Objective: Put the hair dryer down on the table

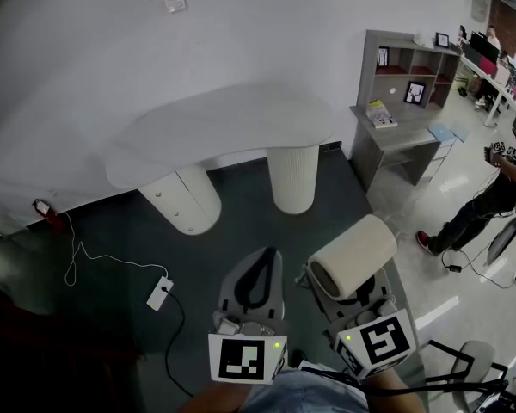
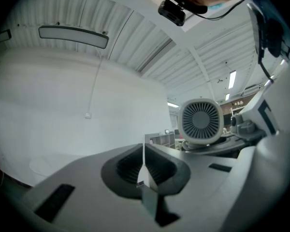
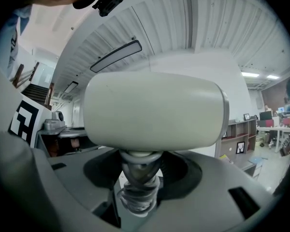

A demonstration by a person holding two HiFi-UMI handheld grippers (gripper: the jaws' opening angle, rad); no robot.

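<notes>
A cream hair dryer (image 1: 354,255) is held up in the air, low in the head view and right of centre, above a dark floor (image 1: 112,231). It is well apart from the table. Its thick round barrel lies level and points up and to the right in the head view. In the left gripper view its round back grille (image 2: 200,121) faces the camera from the right side.

The right claw (image 1: 353,289) is clamped on the hair dryer's handle (image 3: 137,173), just under the barrel. A pale cord (image 3: 135,197) is wound round the handle where the jaws press it. In the right gripper view the barrel fills the middle of the picture, above the jaws.

The left claw (image 1: 264,258) sits just beside it, to the left. Its jaws are closed together with nothing between them, and they meet in a thin line in the left gripper view. Each claw carries a cube with black and white square markers at its near end.

Ahead stands the table (image 1: 232,123), white, with a curved top on two round pillar legs, set against a white wall (image 1: 241,24). A white power strip (image 1: 159,292) with a black lead lies on the floor to the left. To the right of the table is a grey desk with shelves (image 1: 404,84). Further right a person (image 1: 490,200) in dark clothes stands on a pale floor.
</notes>
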